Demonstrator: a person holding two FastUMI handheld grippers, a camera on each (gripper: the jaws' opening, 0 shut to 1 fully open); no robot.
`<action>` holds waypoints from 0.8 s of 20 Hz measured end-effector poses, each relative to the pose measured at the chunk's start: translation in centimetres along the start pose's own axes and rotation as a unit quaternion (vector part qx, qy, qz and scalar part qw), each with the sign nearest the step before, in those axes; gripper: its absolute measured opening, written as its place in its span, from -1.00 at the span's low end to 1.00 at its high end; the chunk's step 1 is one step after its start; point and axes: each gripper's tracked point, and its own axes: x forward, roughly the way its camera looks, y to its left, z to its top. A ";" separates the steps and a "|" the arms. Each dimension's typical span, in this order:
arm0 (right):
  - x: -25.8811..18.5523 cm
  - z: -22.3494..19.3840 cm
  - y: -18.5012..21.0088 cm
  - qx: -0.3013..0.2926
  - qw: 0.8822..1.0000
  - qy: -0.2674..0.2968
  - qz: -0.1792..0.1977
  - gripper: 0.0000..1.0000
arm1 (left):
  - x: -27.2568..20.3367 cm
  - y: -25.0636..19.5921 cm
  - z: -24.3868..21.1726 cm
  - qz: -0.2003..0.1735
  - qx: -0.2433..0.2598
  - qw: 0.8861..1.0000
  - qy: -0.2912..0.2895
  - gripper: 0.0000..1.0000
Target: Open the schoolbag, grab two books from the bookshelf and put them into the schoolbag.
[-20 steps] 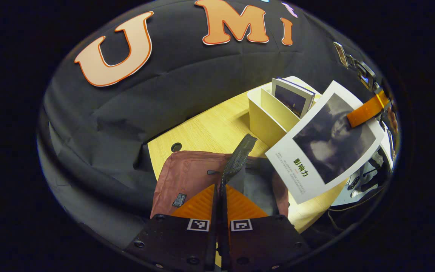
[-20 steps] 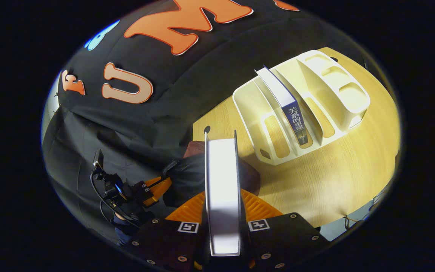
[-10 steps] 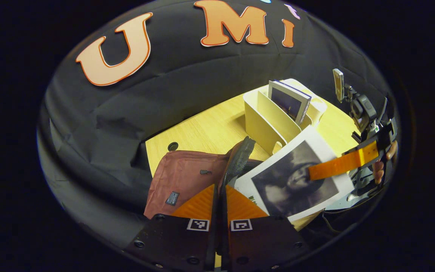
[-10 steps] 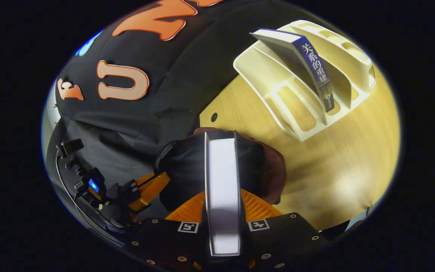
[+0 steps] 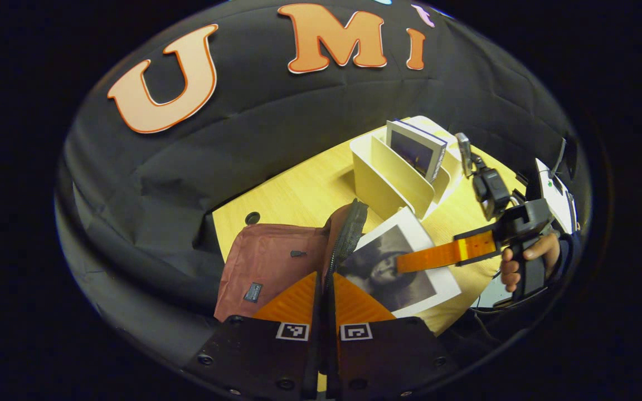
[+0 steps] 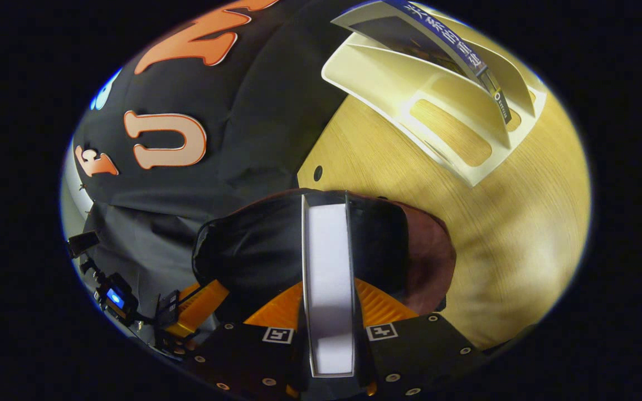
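In the left gripper view, the left tongs (image 5: 325, 289) are clenched on the zipper edge (image 5: 349, 234) of the maroon schoolbag (image 5: 268, 262), holding its mouth up and open on the wooden tabletop (image 5: 298, 195). Just beside that edge, a white book with a dark portrait cover (image 5: 396, 267) slants into the opening, pinched by the right tongs (image 5: 410, 262), with a hand (image 5: 527, 262) on the handle behind. Beyond the schoolbag stands the cream bookshelf (image 5: 388, 178) with a blue-spined book (image 5: 416, 150) upright in a slot. The right gripper view shows what the other hides: the white book's page edge between its fingers, reaching into the schoolbag's dark interior (image 6: 254, 250).
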 end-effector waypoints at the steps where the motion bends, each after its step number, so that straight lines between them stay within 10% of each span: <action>1: 0.8 -0.3 0.0 0.002 1.000 0.000 0.001 -0.34 | 0.2 -0.2 0.0 0.000 0.005 1.000 0.000 -0.87; 16: 9.8 -3.9 -0.8 0.061 0.998 -0.006 0.014 -0.31 | -0.2 -3.9 -0.2 -0.035 0.023 0.999 -0.007 -0.78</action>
